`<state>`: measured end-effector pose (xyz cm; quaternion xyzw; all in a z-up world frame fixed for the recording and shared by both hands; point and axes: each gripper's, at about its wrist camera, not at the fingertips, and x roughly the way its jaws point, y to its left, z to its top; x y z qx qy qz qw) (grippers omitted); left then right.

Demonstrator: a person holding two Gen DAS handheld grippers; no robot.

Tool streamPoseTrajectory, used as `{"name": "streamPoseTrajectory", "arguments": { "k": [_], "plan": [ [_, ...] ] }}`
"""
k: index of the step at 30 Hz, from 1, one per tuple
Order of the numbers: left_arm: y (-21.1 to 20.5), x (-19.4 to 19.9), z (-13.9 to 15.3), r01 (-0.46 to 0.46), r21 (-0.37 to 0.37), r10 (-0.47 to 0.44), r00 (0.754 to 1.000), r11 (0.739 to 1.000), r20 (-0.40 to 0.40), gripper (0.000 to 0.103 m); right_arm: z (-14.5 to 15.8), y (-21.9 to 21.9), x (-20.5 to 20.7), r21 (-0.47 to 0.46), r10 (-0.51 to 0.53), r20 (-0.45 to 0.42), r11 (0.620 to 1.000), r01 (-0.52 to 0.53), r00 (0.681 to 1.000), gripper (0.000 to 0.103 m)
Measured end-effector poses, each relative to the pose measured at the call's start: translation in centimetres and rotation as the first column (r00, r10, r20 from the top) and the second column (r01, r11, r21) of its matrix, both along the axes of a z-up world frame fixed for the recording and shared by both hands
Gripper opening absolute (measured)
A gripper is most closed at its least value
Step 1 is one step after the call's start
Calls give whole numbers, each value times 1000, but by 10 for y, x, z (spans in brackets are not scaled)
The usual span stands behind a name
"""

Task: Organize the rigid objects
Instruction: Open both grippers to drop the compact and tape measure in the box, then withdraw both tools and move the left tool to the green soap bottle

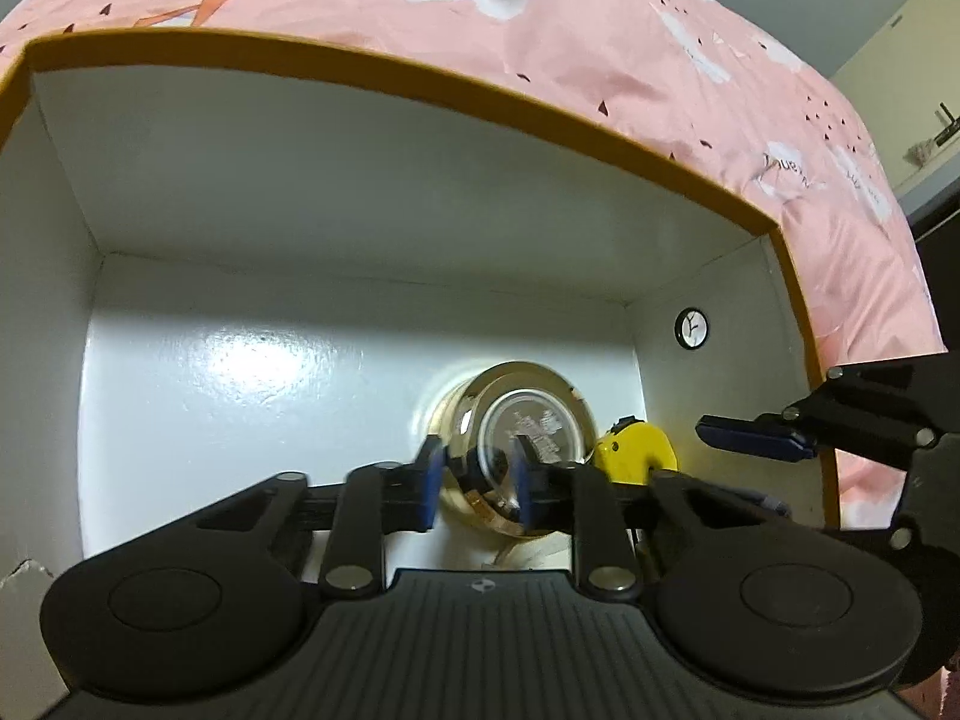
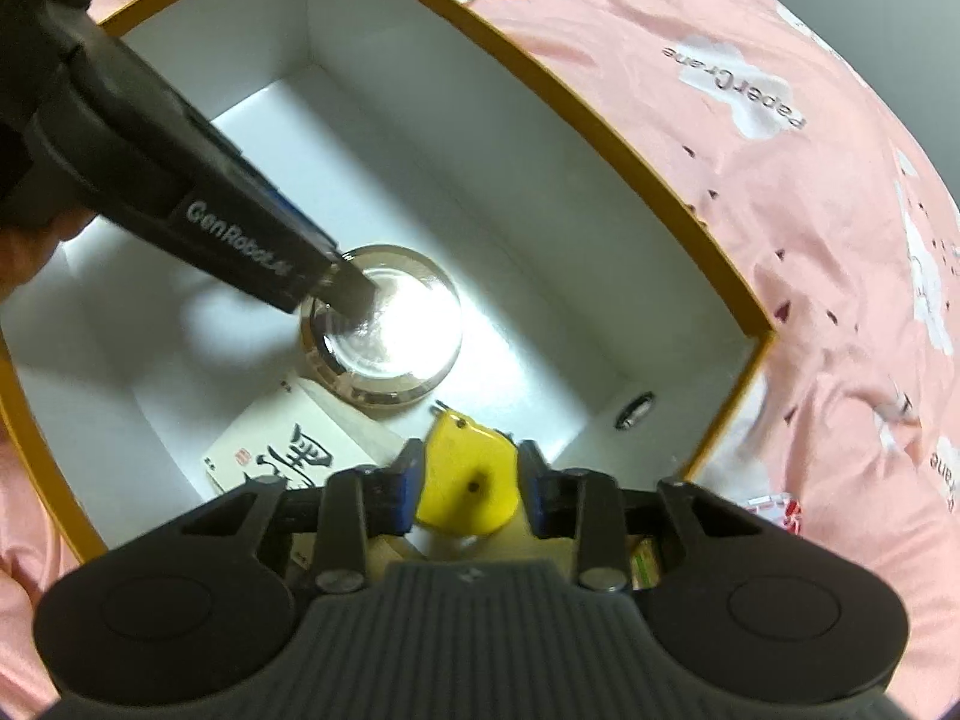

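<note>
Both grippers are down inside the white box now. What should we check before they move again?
1. Left gripper pinches the rim of the clear round glass jar with the gold band: ok.
2. Glass jar stands steady on the box floor: cannot tell, it looks tilted.
3. Right gripper is around the flat yellow plastic tag: ok.
4. Right pads actually press the yellow tag: cannot tell.
5. White cardboard box with the orange rim has free floor left: ok.
6. The two grippers are apart from each other: ok.
7. Printed card with black brush lettering is out of the way: not ok, it lies just beside the jar.
</note>
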<state>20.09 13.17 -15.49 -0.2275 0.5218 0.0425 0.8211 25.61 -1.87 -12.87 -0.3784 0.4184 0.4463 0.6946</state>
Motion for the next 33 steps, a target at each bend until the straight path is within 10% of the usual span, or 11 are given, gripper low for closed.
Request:
{"name": "streamPoseTrajectory", "arguments": {
  "k": [21,33],
  "plan": [
    [-22,-8,21,96,40,-98,994,995,50,19,11,-16,-2,92,-85,-4,992,85,996,17],
    [-65,-21,67,253,154,-284,929,955,237,23,53,-63,-15,311,-200,15,932,186,980,69]
  ]
}}
